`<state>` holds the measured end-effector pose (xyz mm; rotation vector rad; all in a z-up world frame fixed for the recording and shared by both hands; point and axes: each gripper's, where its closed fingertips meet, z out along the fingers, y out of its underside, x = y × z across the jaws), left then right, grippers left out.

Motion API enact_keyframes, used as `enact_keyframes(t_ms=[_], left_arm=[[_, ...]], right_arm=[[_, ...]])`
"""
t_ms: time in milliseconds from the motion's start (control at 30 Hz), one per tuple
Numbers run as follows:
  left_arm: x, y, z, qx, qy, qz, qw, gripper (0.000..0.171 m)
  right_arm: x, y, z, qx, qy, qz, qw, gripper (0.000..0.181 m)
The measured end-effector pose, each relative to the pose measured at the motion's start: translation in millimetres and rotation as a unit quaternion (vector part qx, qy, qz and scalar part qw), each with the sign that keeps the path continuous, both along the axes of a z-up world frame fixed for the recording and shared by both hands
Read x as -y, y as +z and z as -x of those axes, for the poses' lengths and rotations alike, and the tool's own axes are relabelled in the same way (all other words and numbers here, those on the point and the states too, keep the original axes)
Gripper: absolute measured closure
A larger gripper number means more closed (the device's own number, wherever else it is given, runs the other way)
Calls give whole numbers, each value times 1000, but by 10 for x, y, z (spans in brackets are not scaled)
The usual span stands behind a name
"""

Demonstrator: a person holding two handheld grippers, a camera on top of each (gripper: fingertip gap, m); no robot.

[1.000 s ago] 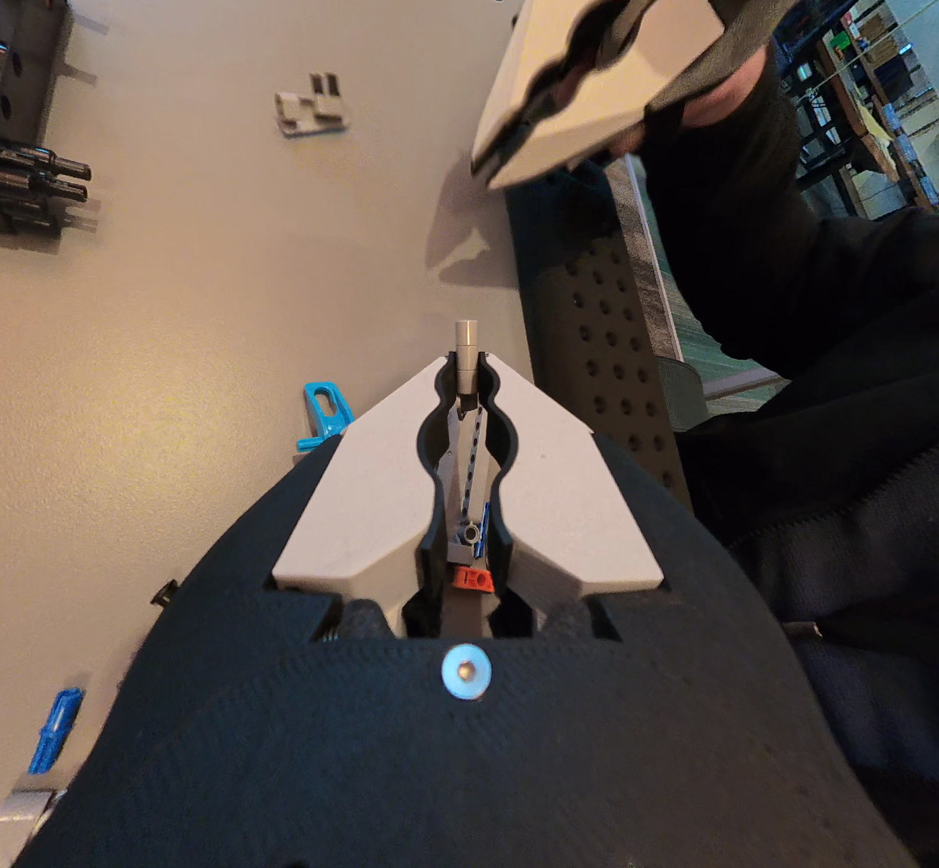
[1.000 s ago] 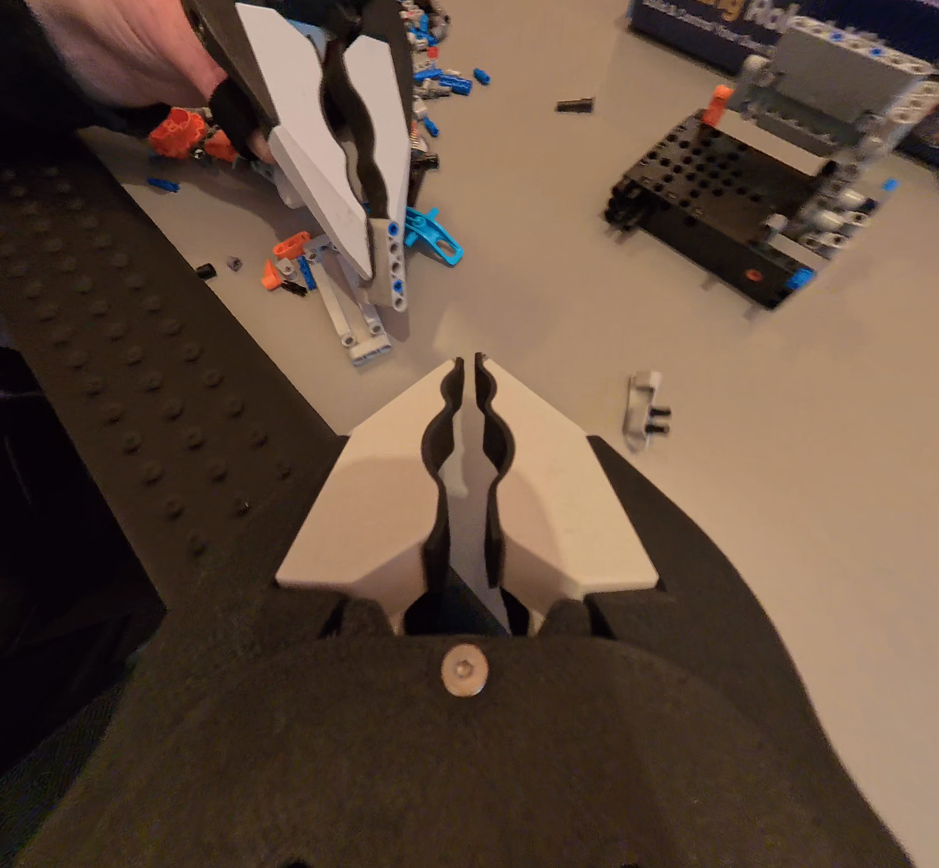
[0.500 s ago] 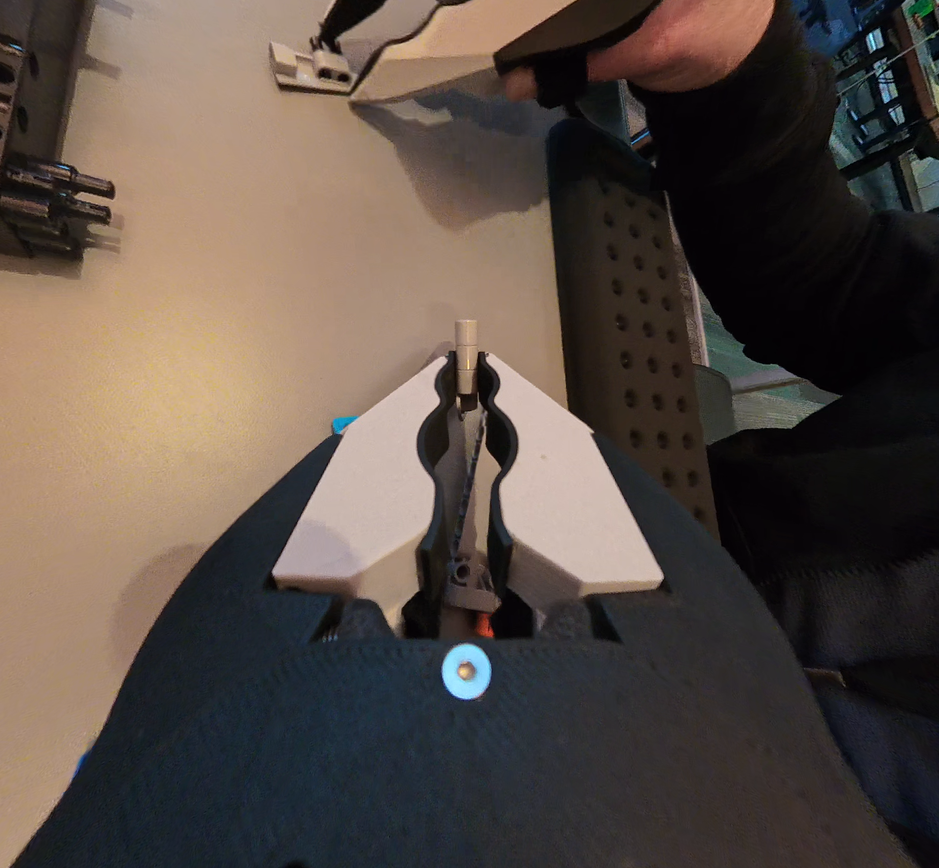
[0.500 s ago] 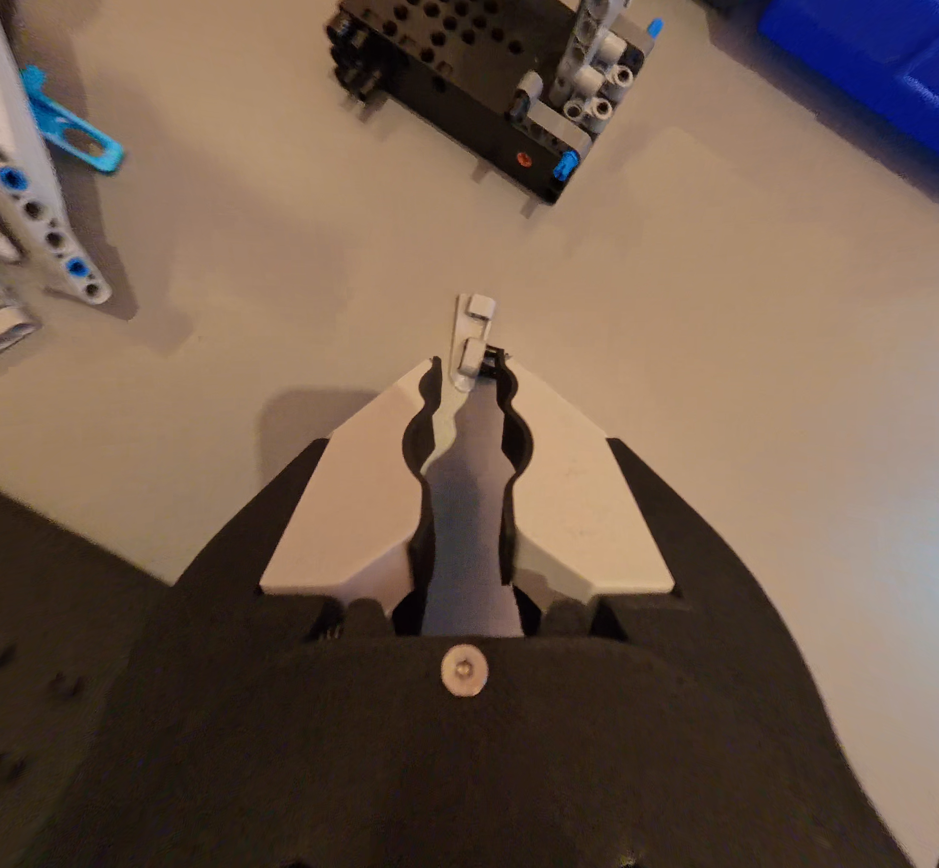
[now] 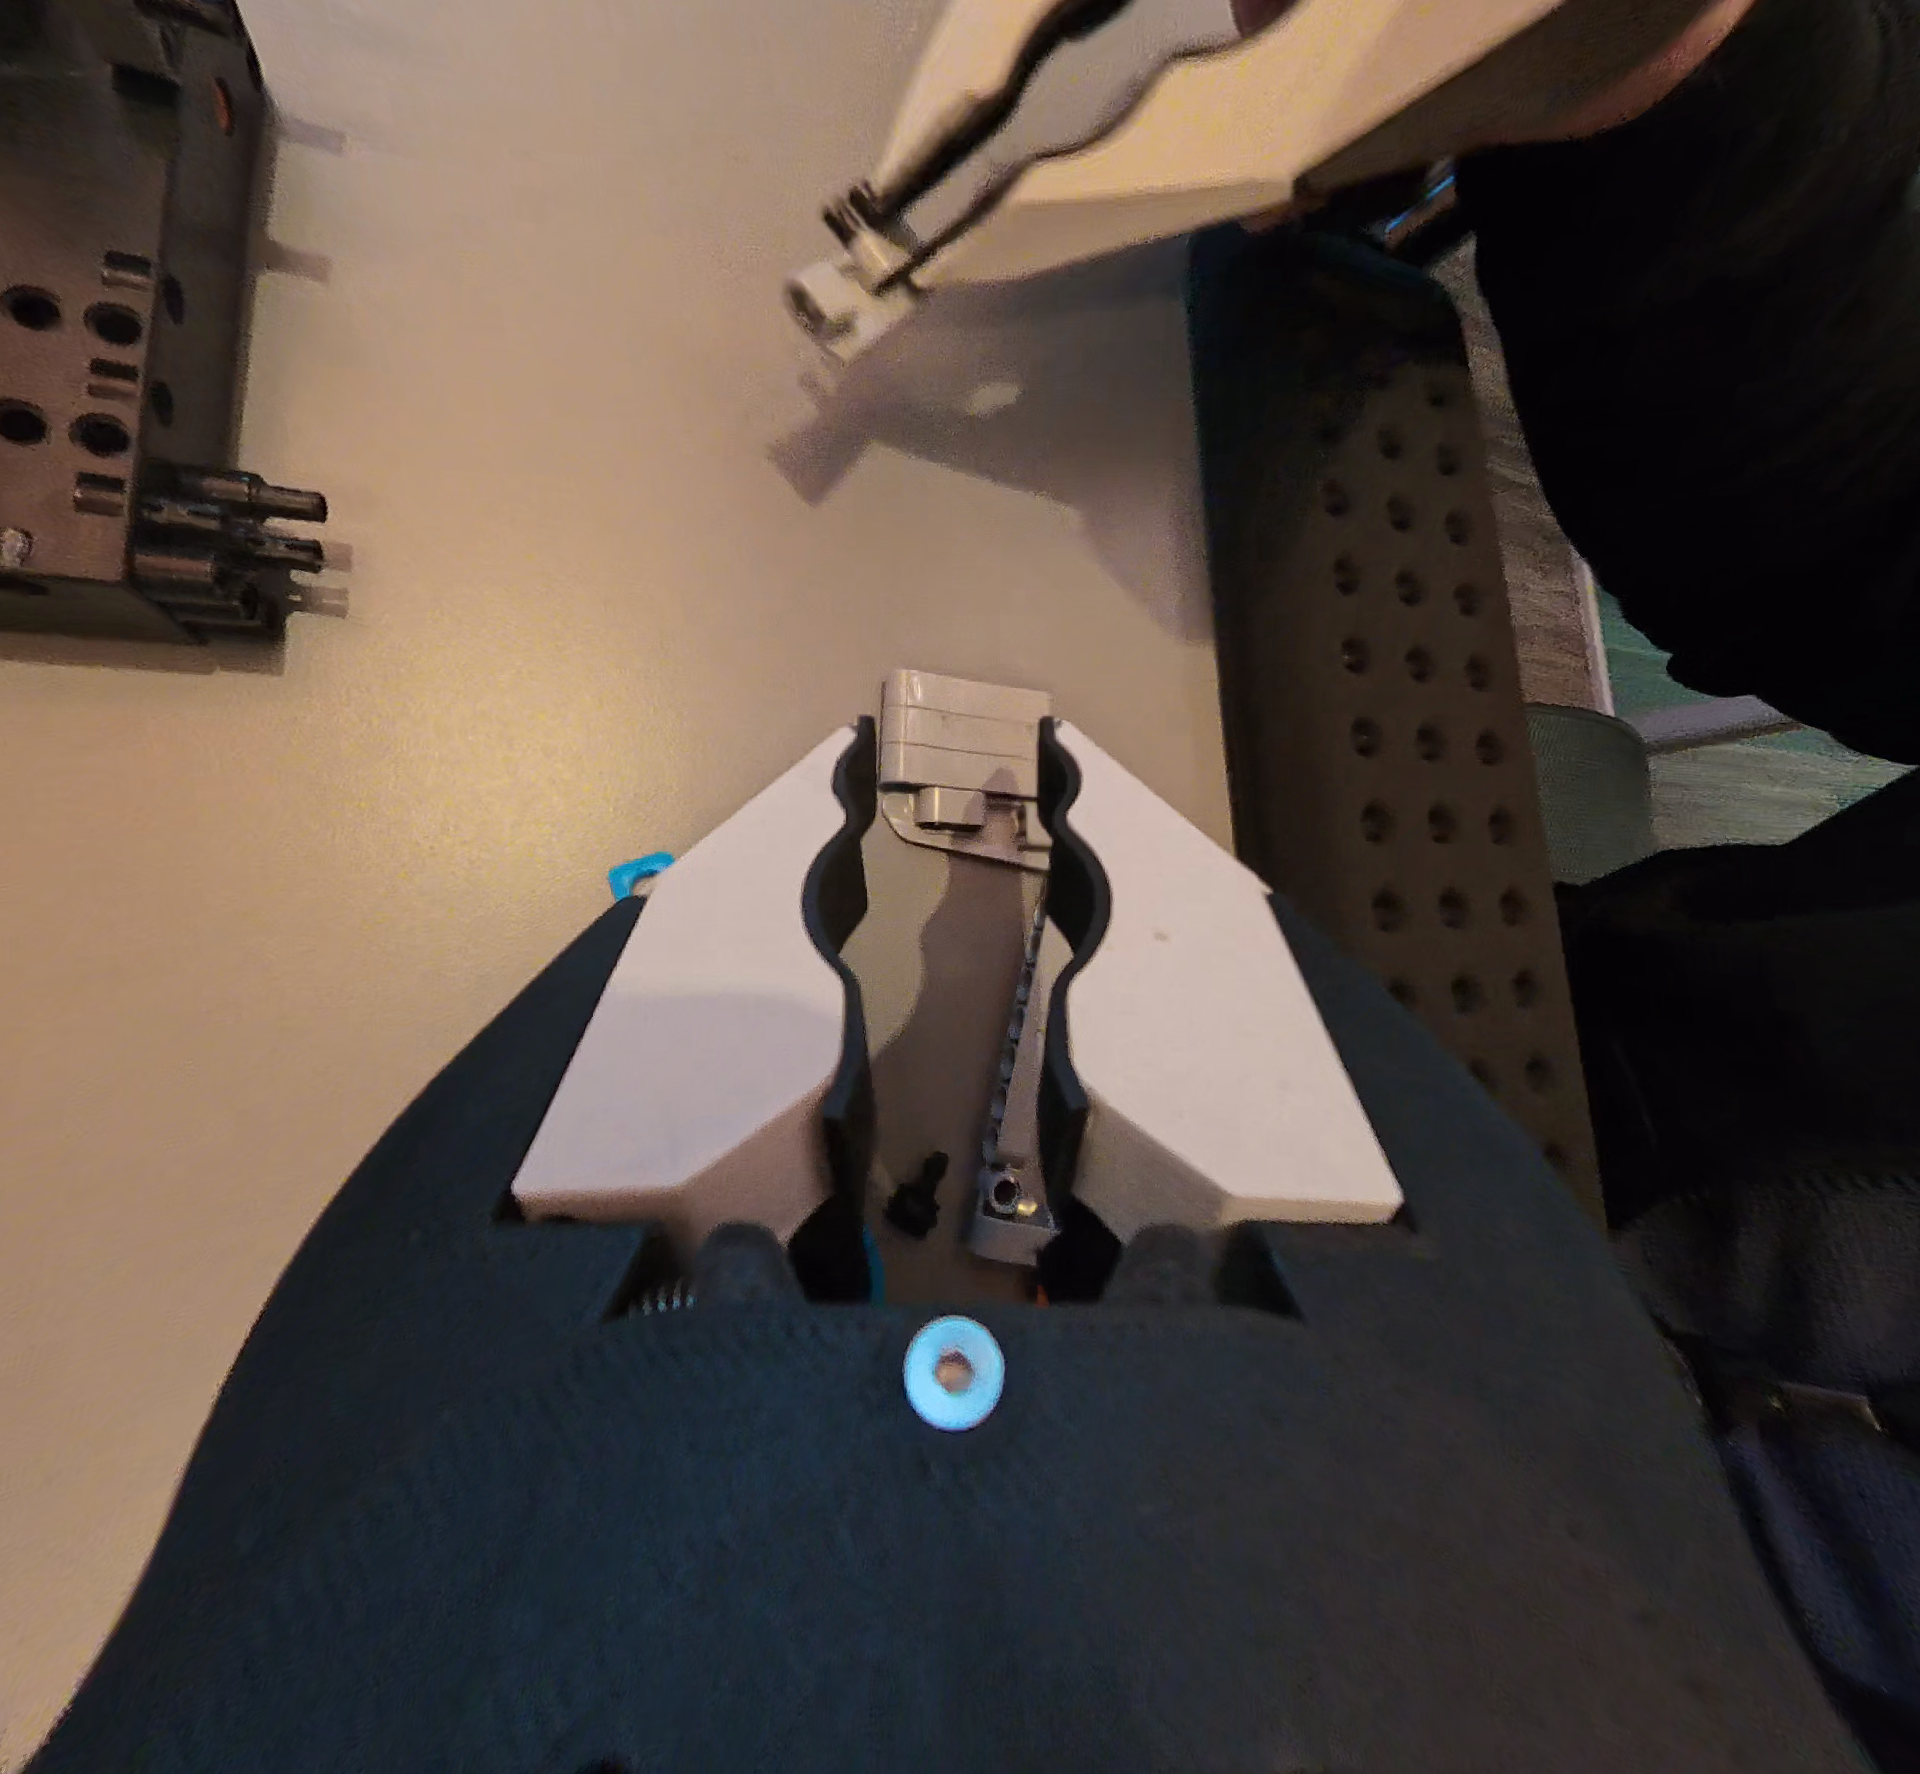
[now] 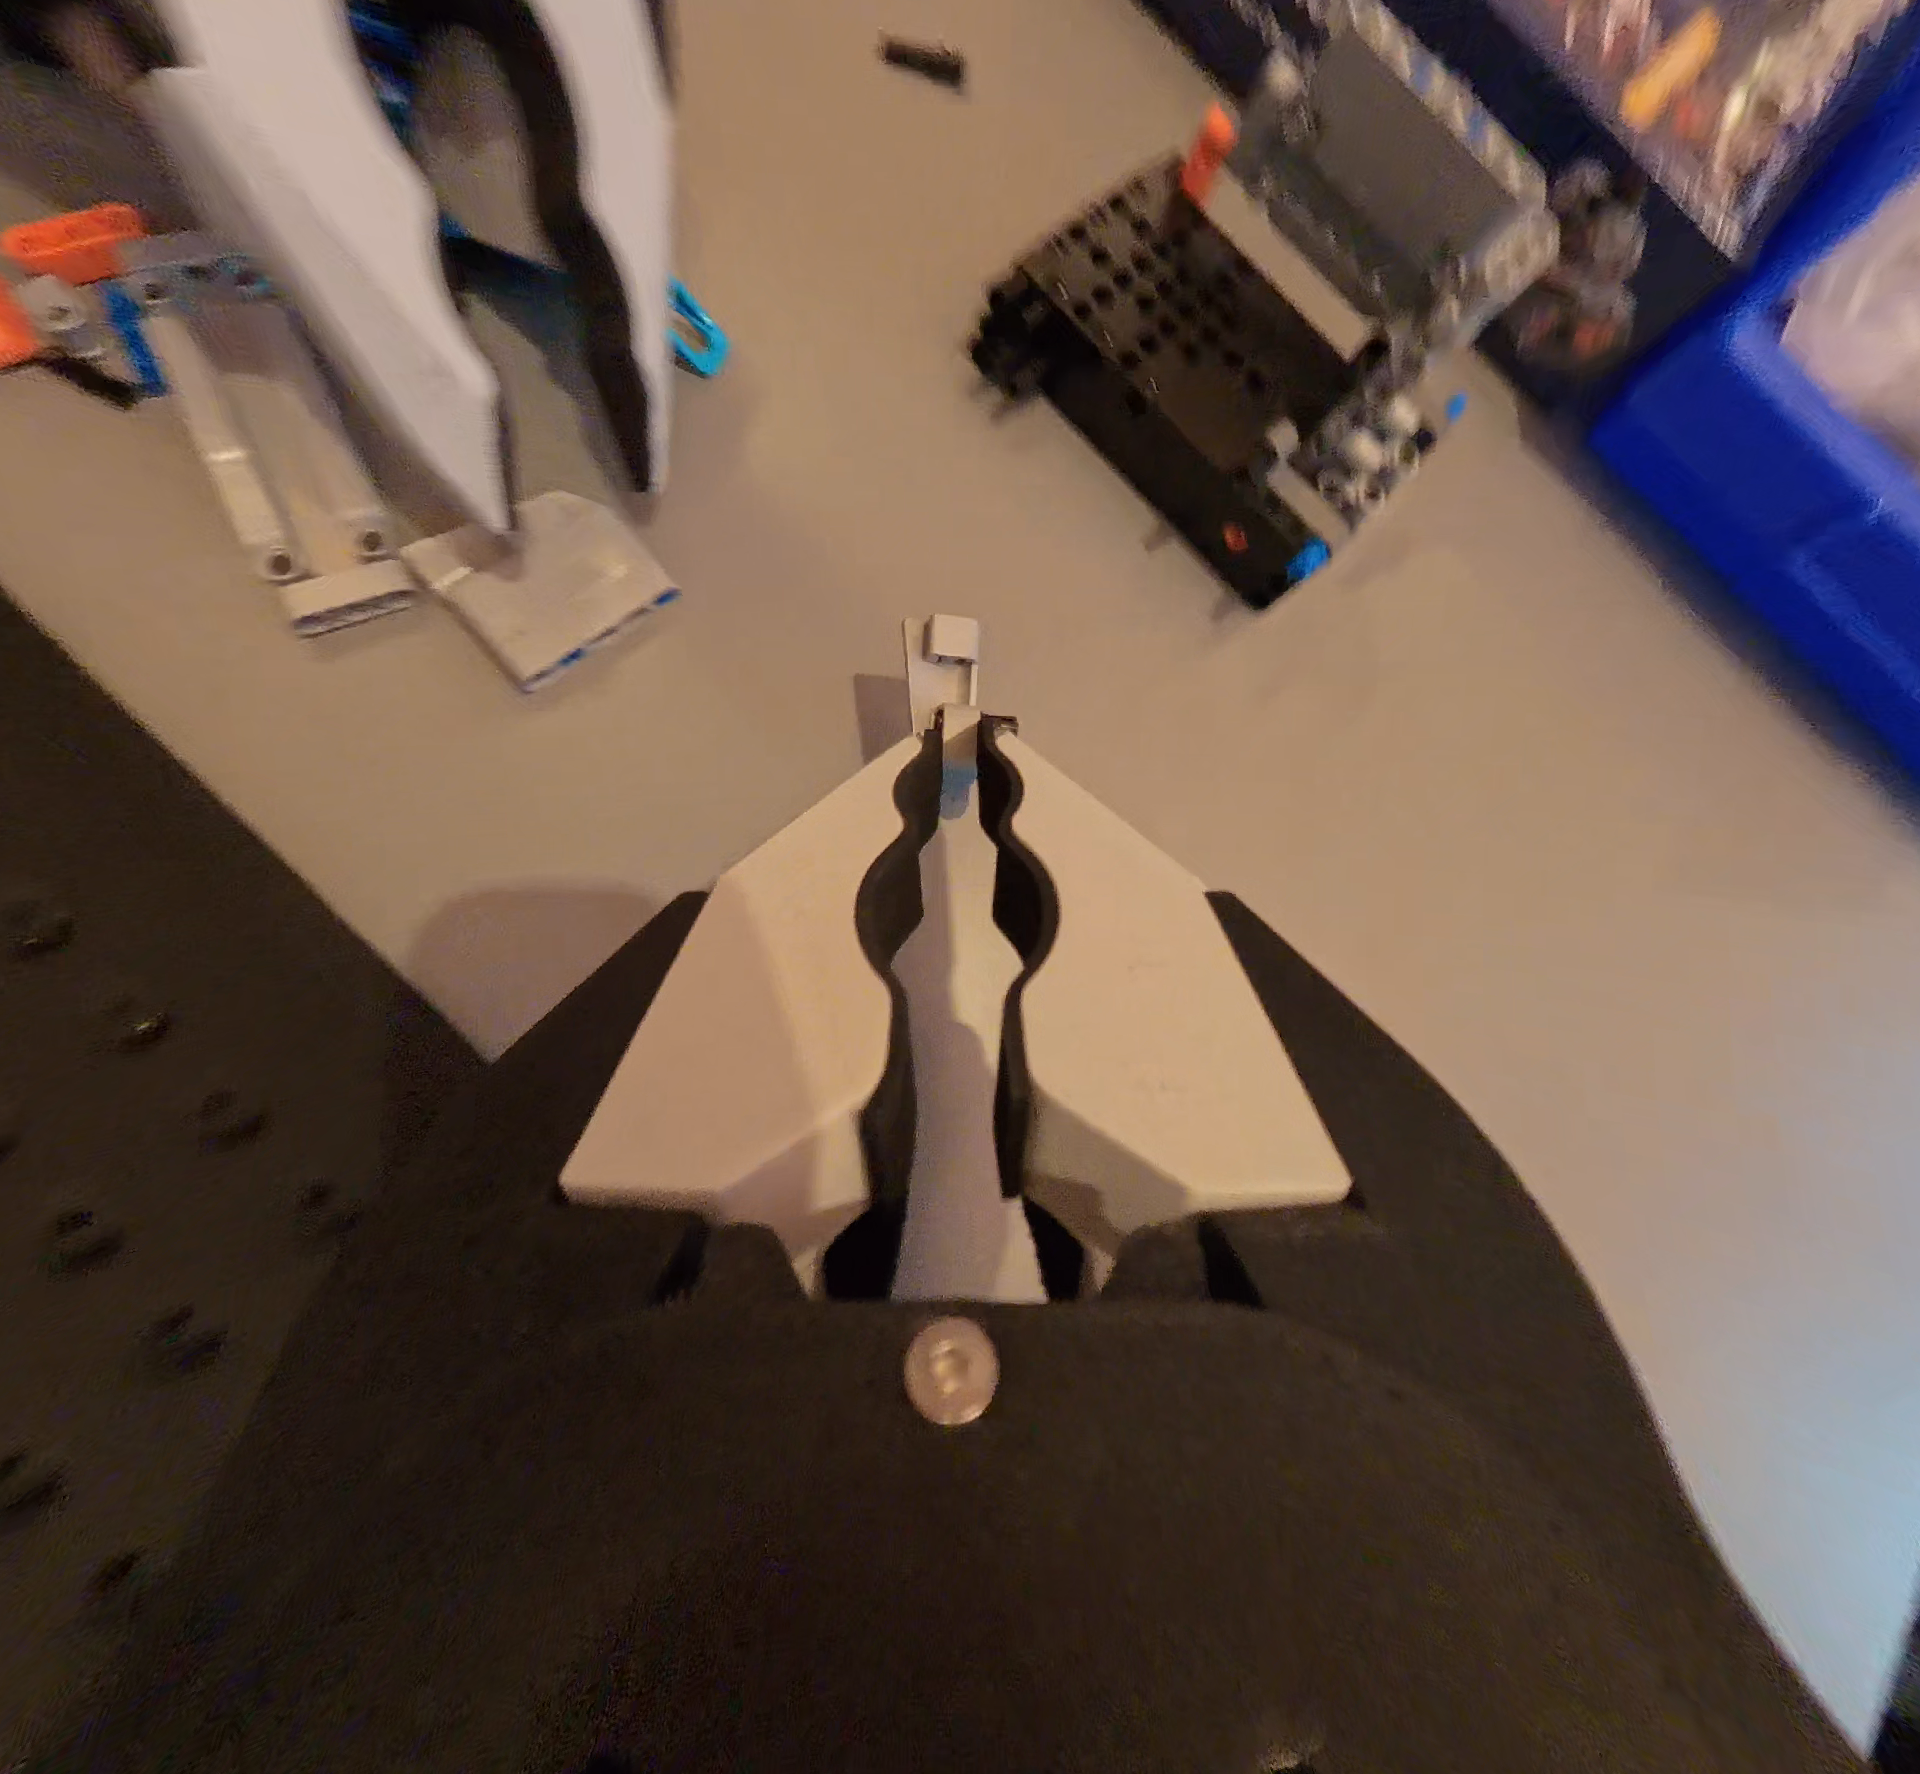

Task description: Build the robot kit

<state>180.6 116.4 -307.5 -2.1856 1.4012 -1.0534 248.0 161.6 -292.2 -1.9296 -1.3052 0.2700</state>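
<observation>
beige tabletop (image 5: 540, 644) fills both wrist views; a black perforated chair back (image 5: 1392, 644) stands off its edge at 3 o'clock in the left wrist view.

your left gripper (image 5: 958, 737) is spread wide, with a grey panel piece (image 5: 961, 727) sitting between its fingertips. whether the fingers press on it cannot be told. a grey toothed beam (image 5: 1013, 1049) runs back beneath the jaws, and a small black pin (image 5: 914, 1194) lies beside it.

your right gripper (image 6: 961, 722) is clenched on a small grey connector piece (image 6: 948, 659), which projects from the tips toward 12 o'clock. in the left wrist view the same gripper (image 5: 883, 254) hangs above the table at 12 o'clock with the connector (image 5: 831, 301) at its tip.

a black perforated building-brick assembly (image 6: 1226, 374) with grey parts rests at 1 o'clock in the right wrist view, well apart from the held piece. a blue box (image 6: 1766, 477) sits at 2 o'clock. loose grey, blue and orange pieces (image 6: 312, 519) lie at 10 o'clock under the left gripper.
</observation>
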Motion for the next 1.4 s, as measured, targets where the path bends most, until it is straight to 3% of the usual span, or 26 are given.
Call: enact_keyframes(t_ms=[100,267,367,467,533,633,733,833,1100,1167,1233,1367,1400], left_arm=[[-19,250,-73,63,3,-3,998,140],[145,614,-191,193,-20,103,976,152],[220,752,-205,229,-38,121,965,167],[190,820,-205,241,-27,99,965,168],[139,945,-194,273,-15,87,958,168],[79,1282,-164,361,5,68,930,168],[112,1502,-183,416,8,53,908,168],[168,1553,-243,437,7,45,898,168],[266,1700,-302,498,5,73,864,168],[289,1701,-315,499,-2,75,863,168],[288,1659,-313,485,-6,68,872,168],[169,1260,-264,326,-10,-10,945,152],[143,1077,-221,256,-15,-17,966,144]], right_arm=[[229,215,161,23,70,-78,994,177],[548,542,393,62,156,-182,969,177],[613,620,432,88,171,-214,958,177],[592,692,438,76,155,-220,960,177],[536,870,434,9,109,-218,970,174],[472,1205,354,-198,7,-145,969,169],[523,1352,392,-414,-14,-15,910,165],[584,1401,495,-499,6,37,866,166],[629,1626,451,-621,32,59,781,178],[638,1634,444,-626,38,57,777,179],[622,1589,452,-610,38,54,790,180],[528,1347,380,-529,23,66,846,181],[473,1243,330,-497,6,62,865,180]])
